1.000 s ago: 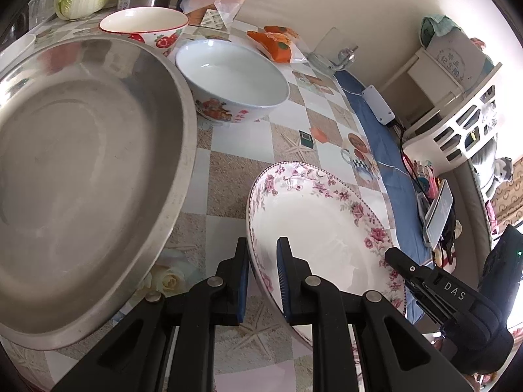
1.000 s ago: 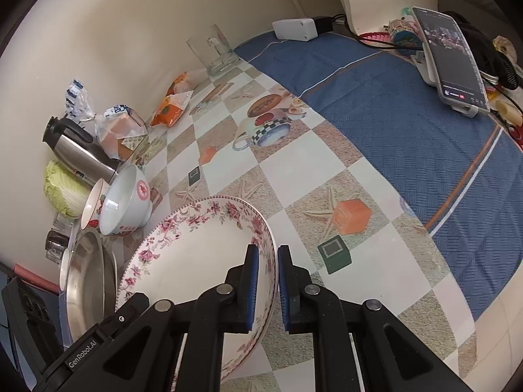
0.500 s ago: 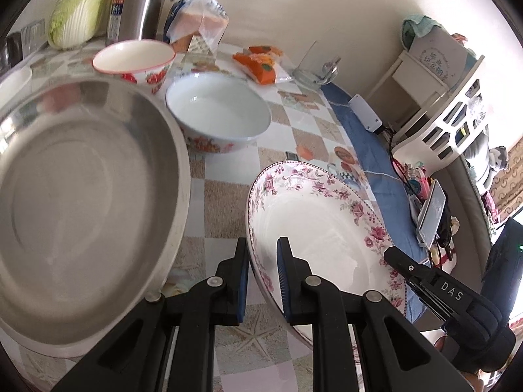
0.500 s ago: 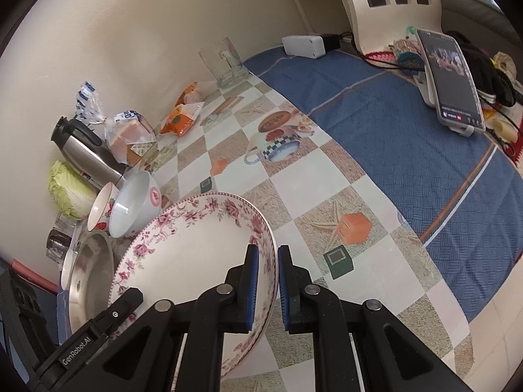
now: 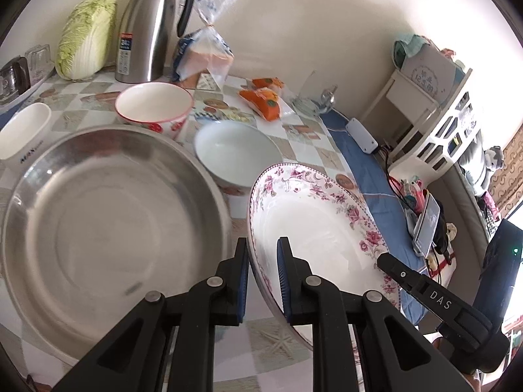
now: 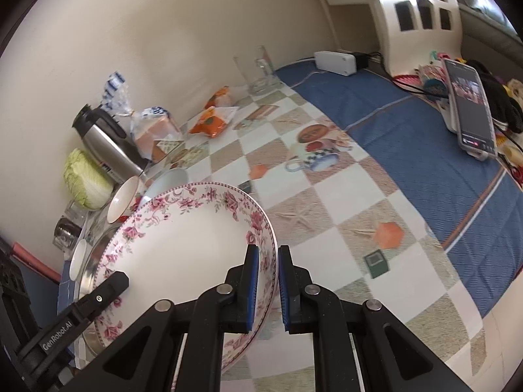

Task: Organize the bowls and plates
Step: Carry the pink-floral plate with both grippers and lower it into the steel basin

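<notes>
The floral plate (image 5: pixel 313 215) is held off the surface (image 6: pixel 327 196) by both tools. The left gripper (image 5: pixel 262 281) has its fingers closed to a narrow gap on the plate's near-left rim; the right gripper (image 6: pixel 268 289) has its fingers pinched likewise on the opposite rim (each tool shows as a black arm in the other's view).

Change noted: over the last second the plate has risen and travelled toward the left end of the surface. The steel basin (image 5: pixel 108 225), formerly filling the left view from close in, now lies lower and is seen almost entire, and the flask (image 5: pixel 148 26) and cabbage (image 5: pixel 86 36) at the back edge have come into view. In the right view the plate's far rim now overlaps the basin's edge.

Position: the plate hangs tilted, just beside the basin and partly above it, with the white bowl (image 5: pixel 238 150) and the red-rimmed bowl (image 5: pixel 153 107) behind, toward the back edge.

Assessment: the carry appears well advanced, and the plate is probably bound for the basin. Nothing is stacked yet. Release must be level; a glazed rim on two narrow grips may slip.
</notes>
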Motion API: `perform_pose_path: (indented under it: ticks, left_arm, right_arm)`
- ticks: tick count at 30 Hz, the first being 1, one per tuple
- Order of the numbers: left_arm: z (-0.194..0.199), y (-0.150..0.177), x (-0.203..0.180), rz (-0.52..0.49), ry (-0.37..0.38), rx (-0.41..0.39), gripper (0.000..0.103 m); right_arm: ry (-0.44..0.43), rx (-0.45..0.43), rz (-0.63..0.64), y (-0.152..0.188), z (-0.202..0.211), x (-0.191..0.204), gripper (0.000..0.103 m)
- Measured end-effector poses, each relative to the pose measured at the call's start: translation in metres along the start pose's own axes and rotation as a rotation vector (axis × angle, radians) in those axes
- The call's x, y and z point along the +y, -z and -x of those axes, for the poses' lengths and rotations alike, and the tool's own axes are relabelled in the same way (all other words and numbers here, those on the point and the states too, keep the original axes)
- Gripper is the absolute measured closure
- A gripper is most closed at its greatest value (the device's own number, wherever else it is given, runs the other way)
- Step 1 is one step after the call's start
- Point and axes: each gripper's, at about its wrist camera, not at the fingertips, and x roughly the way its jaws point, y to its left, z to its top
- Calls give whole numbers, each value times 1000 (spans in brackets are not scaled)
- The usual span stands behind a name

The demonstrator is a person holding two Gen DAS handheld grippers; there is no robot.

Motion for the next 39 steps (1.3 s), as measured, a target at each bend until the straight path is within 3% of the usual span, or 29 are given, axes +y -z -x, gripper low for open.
perform_pose_path:
  ticks: [31, 39]
  left_arm:
    - [60, -26, 114, 117, -102, -89, 86]
    - [71, -26, 148, 209, -118, -110, 86]
  right_arm:
    - [-86, 57, 172, 31, -28, 127, 90]
    - [-116, 82, 208, 38, -39, 159, 90]
